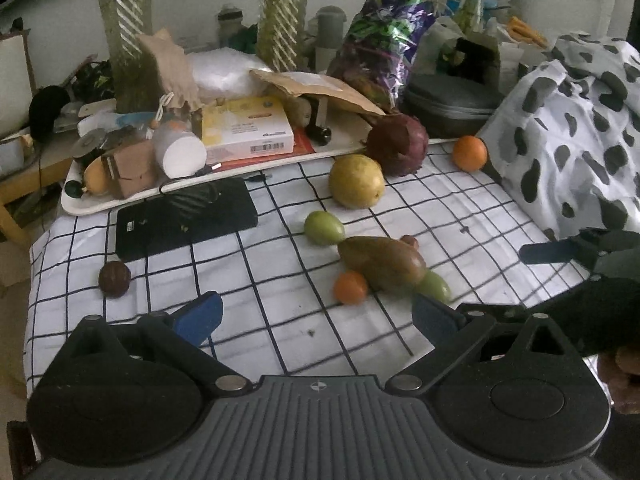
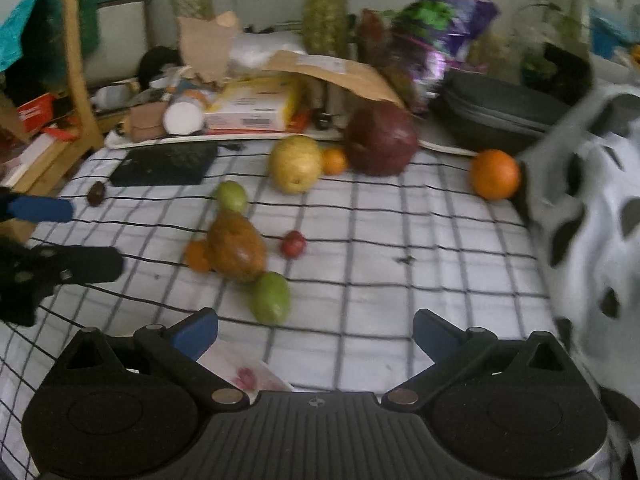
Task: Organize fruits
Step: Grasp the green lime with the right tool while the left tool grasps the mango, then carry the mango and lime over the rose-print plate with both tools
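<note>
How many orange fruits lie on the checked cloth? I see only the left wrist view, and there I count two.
Observer: Three. The right wrist view shows a third small orange between the yellow pear and the big dark red fruit.
Operator: Is the right gripper open? I see only one finger of it.
Observer: Yes, the right gripper is open and holds nothing.
Operator: What is half hidden behind the mango?
Observer: A small red fruit. It lies apart from the mango, not touching it.
</note>
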A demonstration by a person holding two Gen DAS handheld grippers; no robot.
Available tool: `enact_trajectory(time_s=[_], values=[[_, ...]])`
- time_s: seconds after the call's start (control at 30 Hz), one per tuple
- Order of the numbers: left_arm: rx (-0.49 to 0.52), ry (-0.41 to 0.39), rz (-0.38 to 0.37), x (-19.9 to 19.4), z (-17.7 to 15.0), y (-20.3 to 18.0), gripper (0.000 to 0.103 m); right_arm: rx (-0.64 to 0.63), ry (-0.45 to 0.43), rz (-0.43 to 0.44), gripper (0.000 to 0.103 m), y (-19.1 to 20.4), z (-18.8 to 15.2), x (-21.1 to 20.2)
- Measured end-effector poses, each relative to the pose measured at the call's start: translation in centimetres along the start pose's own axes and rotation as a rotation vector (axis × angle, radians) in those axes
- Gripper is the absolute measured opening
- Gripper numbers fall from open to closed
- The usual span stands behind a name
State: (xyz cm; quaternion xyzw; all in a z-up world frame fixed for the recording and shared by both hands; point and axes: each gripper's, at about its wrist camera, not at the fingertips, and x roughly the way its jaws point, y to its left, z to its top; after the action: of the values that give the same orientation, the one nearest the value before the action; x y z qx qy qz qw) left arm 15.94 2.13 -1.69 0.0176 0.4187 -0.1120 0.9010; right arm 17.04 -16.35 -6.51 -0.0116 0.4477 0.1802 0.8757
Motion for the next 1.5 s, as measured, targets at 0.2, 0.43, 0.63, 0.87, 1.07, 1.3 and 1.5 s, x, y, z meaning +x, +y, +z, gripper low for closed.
enact_trajectory(time_s=[0.2,0.43,0.63,0.87,1.07,1.3,1.5], values=[[-0.008,0.02,-0.009,1.3,0.7,0.6,0.102,-0.054,0.037,0.053,0.078,1.3,0.9,2.5],[0.013,0.02,-0.059,1.9,1.1,0.0,0.102,-0.093,0.076,0.081,0.028,1.8,1.2,4.4],[0.006,0.022,-0.136,2.6,1.5,-0.7,0.102,-0.124,0.062,0.054,0.028,1.4,1.4,3.4],[-0.044,0.038,-0.213,4.2,2.4,-1.2,0.086,-0.1,0.04,0.041,0.028,-0.5,1.3,2.6],[0.006,0.086,-0.21,6.5,2.6,-2.7,0.082,-0.082,0.034,0.039,0.028,-1.6,1.1,2.0],[0.06,0.103,-0.154,8.7,2.7,-3.7,0.067,-0.069,0.031,0.029,0.028,-2.8,0.7,1.4],[0.099,0.086,-0.144,8.8,2.8,-4.4,0.064,-0.06,0.026,0.022,0.028,-3.4,0.7,1.1]])
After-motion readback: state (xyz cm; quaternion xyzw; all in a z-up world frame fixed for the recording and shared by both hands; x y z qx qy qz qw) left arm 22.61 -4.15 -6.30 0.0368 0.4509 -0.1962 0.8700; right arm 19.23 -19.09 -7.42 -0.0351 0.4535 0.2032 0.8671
